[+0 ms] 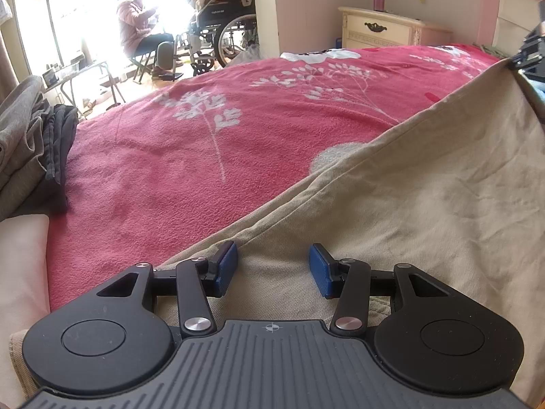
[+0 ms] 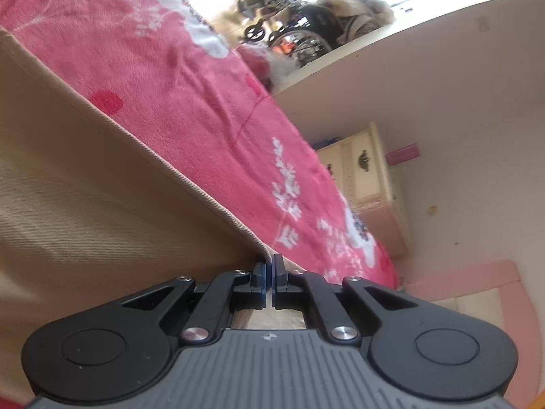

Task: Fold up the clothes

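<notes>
Nearest the left wrist camera, the left gripper rests over the beige garment with its blue pads parted and nothing pinched between them; the cloth lies flat beneath. In the right wrist view the right gripper is clenched tight on a corner of the same beige garment, whose edge runs taut from the pads up and away to the left, lifted off the pink blanket. From the left view that raised corner shows at the far right, where the cloth climbs to a dark gripper. The garment lies across the near right part of the bed; a pile of grey clothes sits at the left edge. Farther off stand a cream nightstand, a wheelchair and a seated person by the bright window. The step in hand looks like the start of a fold: the held corner probably has to be carried across toward the left while the left gripper steadies the cloth, keeping the edge straight.
</notes>
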Tool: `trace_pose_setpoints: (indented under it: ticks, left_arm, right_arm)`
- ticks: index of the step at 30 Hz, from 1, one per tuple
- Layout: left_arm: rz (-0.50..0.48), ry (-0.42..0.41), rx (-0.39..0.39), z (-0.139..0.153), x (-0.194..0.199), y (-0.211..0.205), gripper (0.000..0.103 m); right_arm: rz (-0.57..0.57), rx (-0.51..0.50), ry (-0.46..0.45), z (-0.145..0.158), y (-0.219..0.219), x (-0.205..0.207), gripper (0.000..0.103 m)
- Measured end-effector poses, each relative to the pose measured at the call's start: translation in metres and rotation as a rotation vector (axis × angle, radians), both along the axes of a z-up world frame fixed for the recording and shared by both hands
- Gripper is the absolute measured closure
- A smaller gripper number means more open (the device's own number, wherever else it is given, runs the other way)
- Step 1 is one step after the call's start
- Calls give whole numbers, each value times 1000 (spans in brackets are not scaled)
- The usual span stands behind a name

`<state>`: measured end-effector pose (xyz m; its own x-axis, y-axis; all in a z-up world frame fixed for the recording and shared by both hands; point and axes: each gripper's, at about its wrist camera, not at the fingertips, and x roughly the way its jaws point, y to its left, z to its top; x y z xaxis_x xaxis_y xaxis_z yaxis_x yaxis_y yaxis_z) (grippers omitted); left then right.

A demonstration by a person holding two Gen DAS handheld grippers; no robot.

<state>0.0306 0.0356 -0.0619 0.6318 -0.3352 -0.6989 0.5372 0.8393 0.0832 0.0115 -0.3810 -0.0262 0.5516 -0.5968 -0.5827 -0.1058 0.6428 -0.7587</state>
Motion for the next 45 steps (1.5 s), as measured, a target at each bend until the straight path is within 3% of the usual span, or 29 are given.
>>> trace_pose_setpoints:
  ticks: [8,21,26,28,30,34,38,42,45]
  left_arm:
    - [-2,-3,-3,-1,0,0,56]
    - [-8,-6,4,6,0,2,56]
    - [-24,-95,-3,31,-10,-1,56]
    - [-75,-99,-13,39,-11,-15,56]
    - [-159,-54,-12,39,-6,-40,56]
    - [-307,142,4,28,18,-112,56]
    - [-342,232,-50,15,49,-172,56]
    - [-311,199,-42,4,58,-194,52]
    - [-282,204,-67,1,56,-195,50]
  right_arm:
    - [5,34,106,-39,-13,30,102]
    - [-45,146,151,-71,-28,60,102]
    - [-86,263,131,-58,-43,59,100]
    - [-135,366,105,-48,-57,61,96]
    - [-181,454,87,-41,-69,60,90]
    - [-242,493,79,-34,-84,65,61]
    - [-199,399,145,-31,-73,68,53]
    - [-93,323,225,-18,-63,57,42]
    - [-76,316,201,4,-64,42,42]
